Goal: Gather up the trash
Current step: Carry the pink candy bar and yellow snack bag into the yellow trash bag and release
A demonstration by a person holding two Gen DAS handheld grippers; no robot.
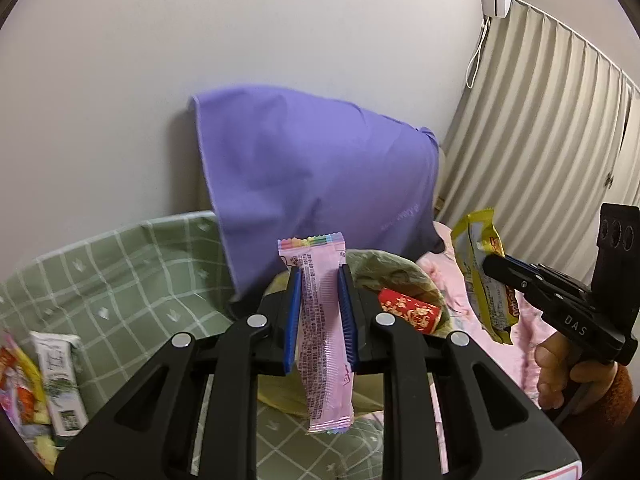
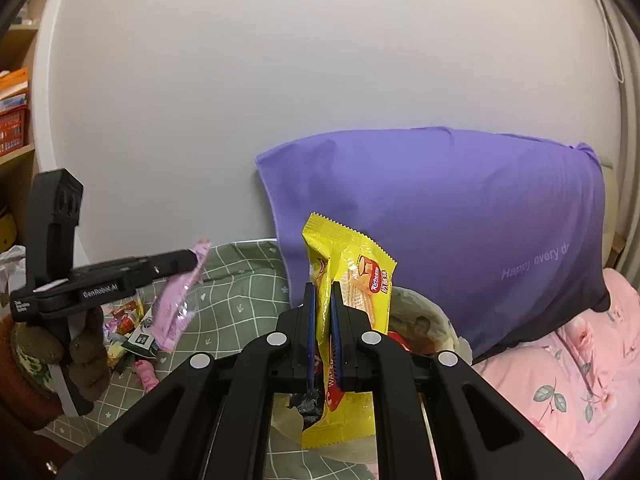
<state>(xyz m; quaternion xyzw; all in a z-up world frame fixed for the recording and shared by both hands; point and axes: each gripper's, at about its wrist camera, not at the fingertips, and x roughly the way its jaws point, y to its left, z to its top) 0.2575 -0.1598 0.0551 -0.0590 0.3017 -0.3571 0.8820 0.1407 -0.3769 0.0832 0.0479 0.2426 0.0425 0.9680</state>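
Observation:
My left gripper [image 1: 319,276] is shut on a long pink snack wrapper [image 1: 324,344] and holds it upright above a pale yellow-green trash bag [image 1: 392,272]. A red packet [image 1: 408,310] lies in the bag's mouth. My right gripper [image 2: 321,292] is shut on a yellow wafer wrapper [image 2: 352,280] above the same bag [image 2: 424,320]. The right gripper [image 1: 490,262] with the yellow wrapper [image 1: 480,272] shows at the right of the left wrist view. The left gripper [image 2: 192,260] with the pink wrapper [image 2: 176,300] shows at the left of the right wrist view.
A purple pillow [image 1: 320,184] leans on the white wall behind the bag. More wrappers and a small box [image 1: 60,384] lie on the green checked sheet [image 1: 132,272], also in the right wrist view [image 2: 128,328]. A pink floral blanket [image 2: 560,380] lies right; curtains [image 1: 540,120] hang far right.

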